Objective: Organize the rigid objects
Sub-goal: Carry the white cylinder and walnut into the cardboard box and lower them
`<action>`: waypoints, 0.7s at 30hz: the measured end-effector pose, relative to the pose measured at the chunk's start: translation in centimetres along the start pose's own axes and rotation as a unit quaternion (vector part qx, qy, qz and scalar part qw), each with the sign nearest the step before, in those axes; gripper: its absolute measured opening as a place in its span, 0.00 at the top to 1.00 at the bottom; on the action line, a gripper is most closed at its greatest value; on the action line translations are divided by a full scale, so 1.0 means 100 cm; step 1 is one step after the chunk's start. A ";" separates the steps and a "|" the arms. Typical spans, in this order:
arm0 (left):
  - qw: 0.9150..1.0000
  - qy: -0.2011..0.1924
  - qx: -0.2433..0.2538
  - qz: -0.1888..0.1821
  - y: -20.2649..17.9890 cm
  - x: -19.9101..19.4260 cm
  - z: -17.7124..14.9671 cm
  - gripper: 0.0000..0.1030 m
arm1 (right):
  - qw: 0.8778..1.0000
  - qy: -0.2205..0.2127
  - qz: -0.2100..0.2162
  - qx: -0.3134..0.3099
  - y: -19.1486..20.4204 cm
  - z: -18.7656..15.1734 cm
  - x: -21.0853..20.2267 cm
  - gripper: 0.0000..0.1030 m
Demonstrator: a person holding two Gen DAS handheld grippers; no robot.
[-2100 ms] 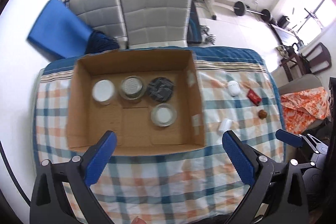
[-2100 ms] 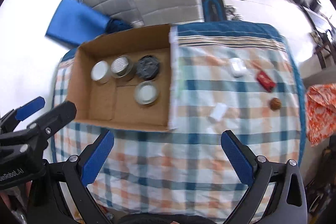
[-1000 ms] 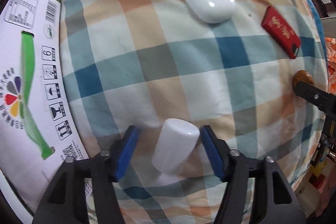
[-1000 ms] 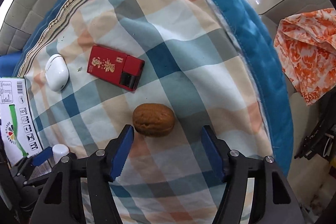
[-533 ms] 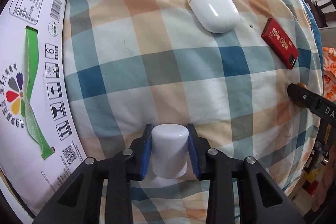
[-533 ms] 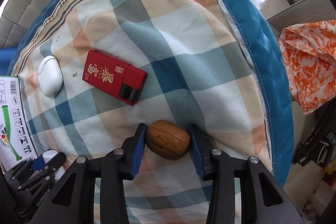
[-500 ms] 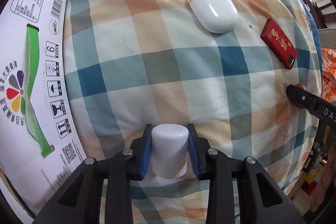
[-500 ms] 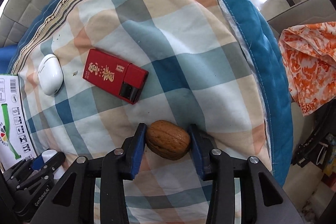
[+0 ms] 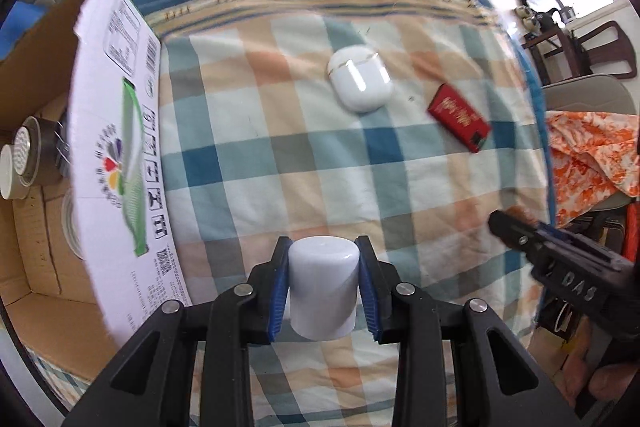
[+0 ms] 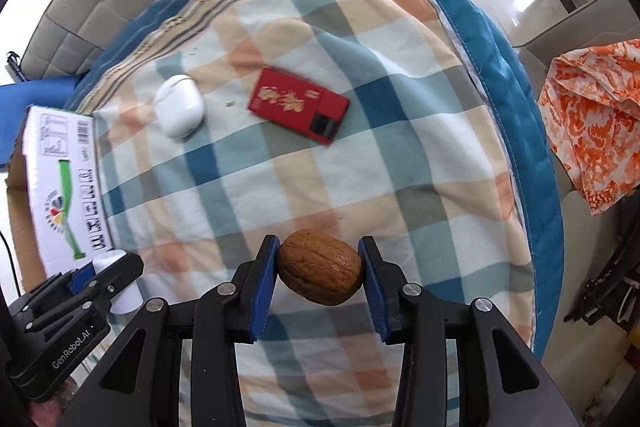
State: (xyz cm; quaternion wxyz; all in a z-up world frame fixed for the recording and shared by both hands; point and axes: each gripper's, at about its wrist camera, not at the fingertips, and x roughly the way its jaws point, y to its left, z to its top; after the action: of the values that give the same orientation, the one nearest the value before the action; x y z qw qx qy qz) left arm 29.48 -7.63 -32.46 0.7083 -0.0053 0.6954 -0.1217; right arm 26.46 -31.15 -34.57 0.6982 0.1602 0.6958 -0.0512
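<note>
My left gripper is shut on a small white cylinder bottle, held above the checked cloth. My right gripper is shut on a brown walnut, also lifted off the cloth. A white earbud case and a red box lie on the cloth further back. In the right wrist view the earbud case sits left of the red box, and the left gripper with the bottle shows at the lower left.
An open cardboard box stands on the left with its white printed flap folded out; jars sit inside. The right gripper's black body is at the right edge. An orange patterned cloth lies on a chair beyond the table's right edge.
Both grippers closed on their objects, the left on the white bottle and the right on the walnut, then rose from the cloth with them. More of the table and box now shows.
</note>
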 end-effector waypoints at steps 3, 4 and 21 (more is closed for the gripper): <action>1.000 -0.023 0.003 -0.018 0.005 -0.030 -0.004 0.72 | 1.000 -0.008 0.009 -0.008 0.014 -0.010 -0.018 0.59; 0.999 -0.028 0.004 -0.025 0.006 -0.038 -0.006 0.72 | 1.000 -0.013 0.011 -0.012 0.019 -0.014 -0.025 0.59; 0.990 -0.130 -0.050 -0.011 0.124 -0.144 -0.044 0.72 | 0.988 -0.053 0.071 -0.124 0.206 -0.074 -0.093 0.59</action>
State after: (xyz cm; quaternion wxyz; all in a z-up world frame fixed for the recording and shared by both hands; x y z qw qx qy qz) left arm 27.15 7.68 -20.58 0.7899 -0.0644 0.6028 -0.0927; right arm 25.21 -10.92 -22.11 0.7503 0.1189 0.6458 0.0767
